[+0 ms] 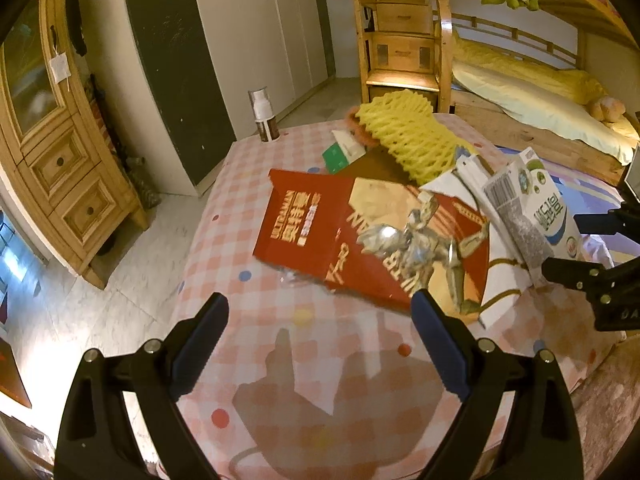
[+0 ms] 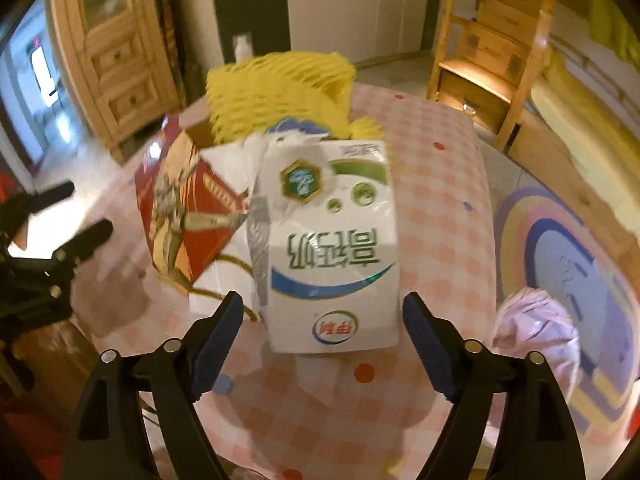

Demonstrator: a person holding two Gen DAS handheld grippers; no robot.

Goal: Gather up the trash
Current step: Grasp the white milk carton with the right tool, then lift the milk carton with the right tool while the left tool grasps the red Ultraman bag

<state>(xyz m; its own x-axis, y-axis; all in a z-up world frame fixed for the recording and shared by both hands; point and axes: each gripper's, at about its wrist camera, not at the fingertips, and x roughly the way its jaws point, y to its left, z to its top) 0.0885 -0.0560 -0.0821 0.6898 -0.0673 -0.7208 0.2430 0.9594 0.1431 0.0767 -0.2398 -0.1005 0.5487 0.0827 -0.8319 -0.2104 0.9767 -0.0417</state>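
Through my left wrist camera, my left jaws (image 1: 320,332) hang spread and empty over the near part of the pink checked table (image 1: 248,280). Just beyond them lies one flattened red cardboard box with a silver figure printed on it (image 1: 344,236). Behind it sits one yellow foam fruit net (image 1: 404,136), with one small green-and-white packet (image 1: 340,152) to its left. One brown spray bottle with a clear cap (image 1: 264,116) stands alone at the far left edge — probably no rubbish. The trash looks heaped together mid-table, handy for both hands.

Through my right wrist camera, my right jaws (image 2: 322,320) are spread wide on either side of one white milk carton with green and blue print (image 2: 332,248); the pads aren't pressing it, so nothing is held. The carton leans on the red box and white paper — I judge it my next pick. One crumpled pale plastic bag (image 2: 536,328) sits at the right, likely where the trash goes.
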